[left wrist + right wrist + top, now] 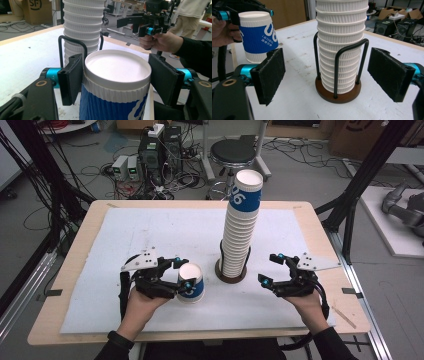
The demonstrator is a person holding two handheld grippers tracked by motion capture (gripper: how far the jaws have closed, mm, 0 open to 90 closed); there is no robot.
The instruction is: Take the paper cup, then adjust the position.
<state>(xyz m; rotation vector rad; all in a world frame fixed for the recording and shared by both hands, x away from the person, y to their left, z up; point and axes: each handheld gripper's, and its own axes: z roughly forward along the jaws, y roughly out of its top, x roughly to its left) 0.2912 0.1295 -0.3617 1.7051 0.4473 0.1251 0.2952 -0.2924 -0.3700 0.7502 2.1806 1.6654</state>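
Left gripper [181, 271] clamped on cup [191, 283], upside down, near-left of stack [242, 227]. Right gripper [270, 268] open, empty, right of holder [231, 276]. Risk: squeezing crushes cup; off-centre placement tips stack.

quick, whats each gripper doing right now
left gripper: closed on the blue and white cup
right gripper: open, holding nothing, beside the cup stack

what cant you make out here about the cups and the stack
- Single cup: base cut off by the left gripper view's bottom edge.
- Cup stack: top cut off by the right gripper view's upper edge.
- Small print under the cup's big numerals: blurred in the right gripper view.
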